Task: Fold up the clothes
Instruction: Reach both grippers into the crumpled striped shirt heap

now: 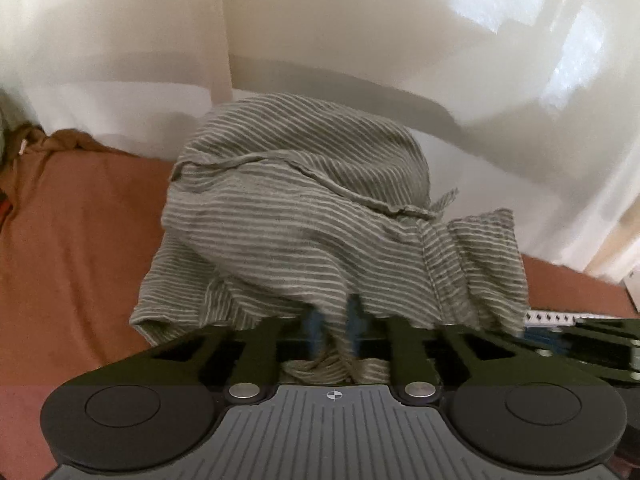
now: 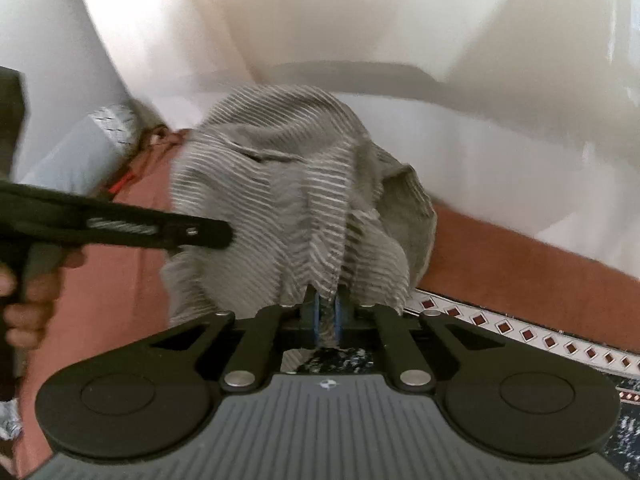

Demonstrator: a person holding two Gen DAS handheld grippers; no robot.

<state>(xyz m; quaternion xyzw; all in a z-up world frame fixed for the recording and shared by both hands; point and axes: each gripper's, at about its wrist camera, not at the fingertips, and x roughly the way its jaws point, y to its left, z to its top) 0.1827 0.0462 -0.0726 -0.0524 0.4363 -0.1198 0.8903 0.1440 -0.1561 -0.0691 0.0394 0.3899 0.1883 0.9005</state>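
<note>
Now both tools clamp same garment. Left tool (image 1: 332, 328) pinched tight on bunched edge of grey striped shirt (image 1: 304, 216); cloth spills through between fingers and drapes forward in heap. Right tool (image 2: 328, 316) likewise closed on fold of shirt (image 2: 296, 184), blue pads pressing fabric. Shirt hangs lifted over rust-brown bed sheet (image 1: 76, 220), near bed's far edge by white curtain (image 1: 120, 40). Right view: person's hand (image 2: 28, 300) grips left tool's handle, at frame left. Patterned rug (image 2: 560, 340) beyond bed's right edge.
</note>
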